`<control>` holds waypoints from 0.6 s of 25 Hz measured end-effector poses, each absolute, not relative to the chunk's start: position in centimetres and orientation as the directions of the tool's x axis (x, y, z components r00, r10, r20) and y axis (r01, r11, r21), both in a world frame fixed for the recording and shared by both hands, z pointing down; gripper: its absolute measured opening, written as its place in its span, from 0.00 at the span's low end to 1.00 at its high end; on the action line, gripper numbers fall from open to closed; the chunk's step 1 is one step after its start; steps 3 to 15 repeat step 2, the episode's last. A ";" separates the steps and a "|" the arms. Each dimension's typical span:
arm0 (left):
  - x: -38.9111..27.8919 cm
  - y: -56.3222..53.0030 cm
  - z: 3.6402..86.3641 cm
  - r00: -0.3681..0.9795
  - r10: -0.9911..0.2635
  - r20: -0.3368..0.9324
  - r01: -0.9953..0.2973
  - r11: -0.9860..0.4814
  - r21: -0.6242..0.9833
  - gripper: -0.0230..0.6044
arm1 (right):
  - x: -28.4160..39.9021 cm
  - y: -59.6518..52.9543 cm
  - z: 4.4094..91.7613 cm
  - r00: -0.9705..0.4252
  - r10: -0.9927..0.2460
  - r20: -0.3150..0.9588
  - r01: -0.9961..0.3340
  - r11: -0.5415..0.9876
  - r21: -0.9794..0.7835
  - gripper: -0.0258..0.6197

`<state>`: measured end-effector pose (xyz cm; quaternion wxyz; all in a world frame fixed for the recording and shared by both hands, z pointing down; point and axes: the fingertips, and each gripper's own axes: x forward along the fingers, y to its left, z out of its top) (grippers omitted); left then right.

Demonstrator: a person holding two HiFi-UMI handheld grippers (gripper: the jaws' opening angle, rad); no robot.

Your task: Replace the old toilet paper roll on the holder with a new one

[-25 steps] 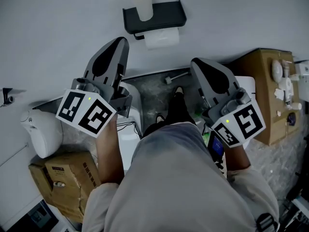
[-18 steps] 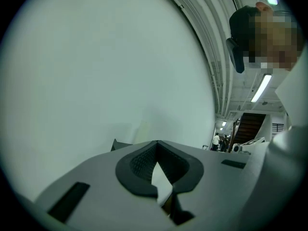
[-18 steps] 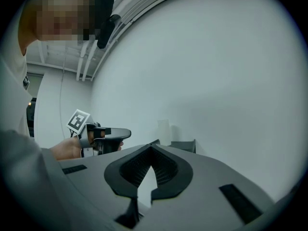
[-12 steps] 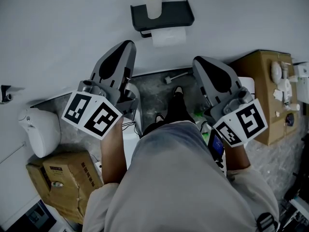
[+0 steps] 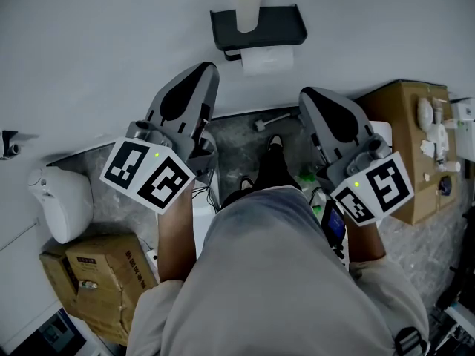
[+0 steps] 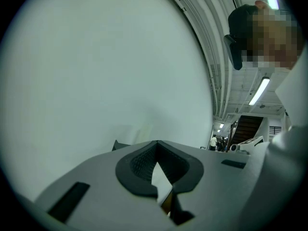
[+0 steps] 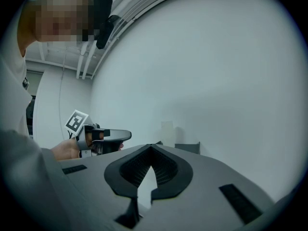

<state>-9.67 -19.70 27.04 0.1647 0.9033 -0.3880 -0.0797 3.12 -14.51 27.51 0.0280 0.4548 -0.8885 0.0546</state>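
Observation:
A black wall holder (image 5: 278, 27) carries a white paper roll (image 5: 267, 61) under its shelf. A slim cream tube (image 5: 249, 8) stands upright on the shelf's left end. Both grippers point at the wall below the holder and touch nothing. My left gripper (image 5: 209, 70) is shut and empty, below and left of the holder. My right gripper (image 5: 305, 95) is shut and empty, below and right of it. In the right gripper view the holder (image 7: 188, 147) and tube (image 7: 167, 129) lie just beyond the shut jaws (image 7: 152, 147), with the left gripper (image 7: 106, 136) at the left. The left gripper view shows shut jaws (image 6: 157, 142) before bare wall.
A cardboard box (image 5: 401, 110) with small items on top stands at the right, next to a white unit (image 5: 382, 130). Another cardboard box (image 5: 104, 269) and a white rounded device (image 5: 63, 202) sit at the lower left. A small tool (image 5: 272, 119) lies on the grey floor by the wall.
The head view has shifted, so the holder and the left gripper sit further right in the picture. Both grippers stay shut and empty.

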 end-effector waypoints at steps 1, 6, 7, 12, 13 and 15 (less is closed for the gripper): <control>-9.6 -19.7 27.1 0.689 -0.725 -0.016 -0.673 -0.647 0.359 0.04 | 3.1 -14.5 27.5 -0.582 -0.807 0.099 -0.813 0.578 -0.070 0.06; -9.5 -19.6 27.1 0.691 -0.723 -0.015 -0.670 -0.649 0.360 0.04 | 3.1 -14.6 27.4 -0.579 -0.809 0.099 -0.815 0.575 -0.068 0.07; -9.5 -19.6 27.1 0.691 -0.723 -0.015 -0.670 -0.649 0.360 0.04 | 3.1 -14.6 27.4 -0.579 -0.809 0.099 -0.815 0.575 -0.068 0.07; -9.5 -19.6 27.1 0.691 -0.723 -0.015 -0.670 -0.649 0.360 0.04 | 3.1 -14.6 27.4 -0.579 -0.809 0.099 -0.815 0.575 -0.068 0.07; -9.5 -19.6 27.1 0.691 -0.723 -0.015 -0.670 -0.649 0.360 0.04 | 3.1 -14.6 27.4 -0.579 -0.809 0.099 -0.815 0.575 -0.068 0.07; -9.5 -19.6 27.1 0.691 -0.723 -0.015 -0.670 -0.649 0.360 0.04 | 3.1 -14.6 27.4 -0.579 -0.809 0.099 -0.815 0.575 -0.068 0.07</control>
